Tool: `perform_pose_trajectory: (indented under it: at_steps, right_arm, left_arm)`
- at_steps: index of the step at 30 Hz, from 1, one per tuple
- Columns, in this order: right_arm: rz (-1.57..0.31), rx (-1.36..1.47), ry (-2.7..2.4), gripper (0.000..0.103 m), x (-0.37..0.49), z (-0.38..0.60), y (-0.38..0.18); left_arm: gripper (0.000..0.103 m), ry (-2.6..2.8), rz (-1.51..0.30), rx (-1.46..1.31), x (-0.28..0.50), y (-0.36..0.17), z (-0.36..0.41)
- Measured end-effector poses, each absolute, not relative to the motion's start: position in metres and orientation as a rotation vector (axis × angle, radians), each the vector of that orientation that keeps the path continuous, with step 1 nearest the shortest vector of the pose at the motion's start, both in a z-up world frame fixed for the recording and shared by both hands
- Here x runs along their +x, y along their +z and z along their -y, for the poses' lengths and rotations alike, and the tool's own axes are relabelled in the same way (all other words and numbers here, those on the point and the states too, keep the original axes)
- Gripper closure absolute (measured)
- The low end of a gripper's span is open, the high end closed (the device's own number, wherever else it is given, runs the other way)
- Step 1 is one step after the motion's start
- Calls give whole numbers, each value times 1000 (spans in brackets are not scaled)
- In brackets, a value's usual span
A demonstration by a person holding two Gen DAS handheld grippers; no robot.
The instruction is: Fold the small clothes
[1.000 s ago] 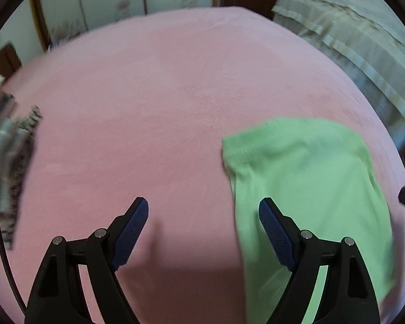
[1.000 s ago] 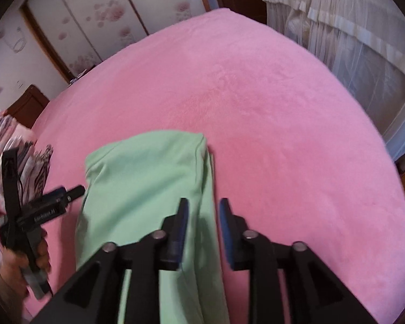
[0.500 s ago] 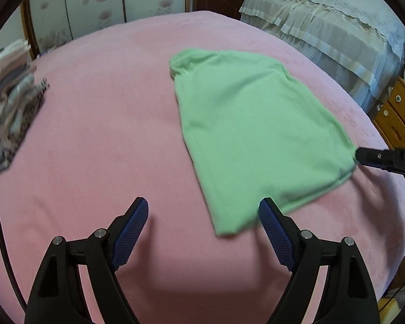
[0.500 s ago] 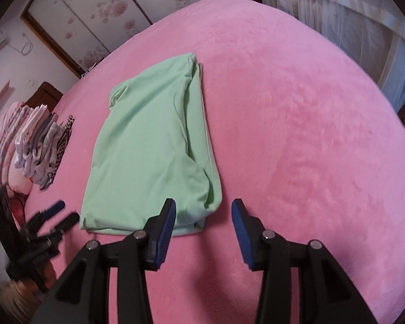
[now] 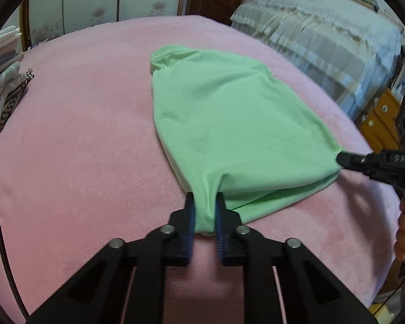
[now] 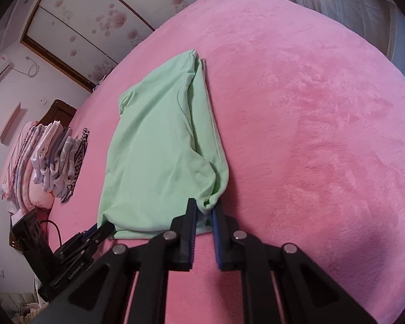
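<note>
light green garment (image 5: pixel 229 124) (image 6: pixel 159 145), plain knit, folded lengthwise into a long panel, lying flat on pink blanket, bunched collar end at far side, near hem's 2 corners pinched and lifted slightly, layered fold along right edge

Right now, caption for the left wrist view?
Left claw pinching near corner of green garment on pink blanket.
</note>
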State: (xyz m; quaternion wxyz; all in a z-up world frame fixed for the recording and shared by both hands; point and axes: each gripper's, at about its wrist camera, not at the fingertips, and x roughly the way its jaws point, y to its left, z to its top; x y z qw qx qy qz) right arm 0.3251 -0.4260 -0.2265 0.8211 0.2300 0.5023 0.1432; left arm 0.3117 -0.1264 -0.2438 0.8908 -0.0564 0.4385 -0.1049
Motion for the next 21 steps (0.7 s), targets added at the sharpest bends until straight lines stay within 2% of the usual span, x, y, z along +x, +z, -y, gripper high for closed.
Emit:
perform_pose_trajectory:
  at_steps: [8, 16, 19, 21]
  right_arm:
    - [-1035, 560, 350, 96, 307, 421, -217]
    - [-1096, 568, 278, 97, 305, 426, -255]
    - [-1092, 564, 272, 97, 304, 424, -256]
    - [-1090, 529, 267, 96, 302, 420, -253]
  left_arm:
    - [97, -219, -860, -183, 302, -238, 107]
    - [97, -223, -904, -166, 304, -262, 108]
    - [94, -228, -918, -181, 306, -266, 105]
    - [88, -228, -926, -172, 305, -264, 106]
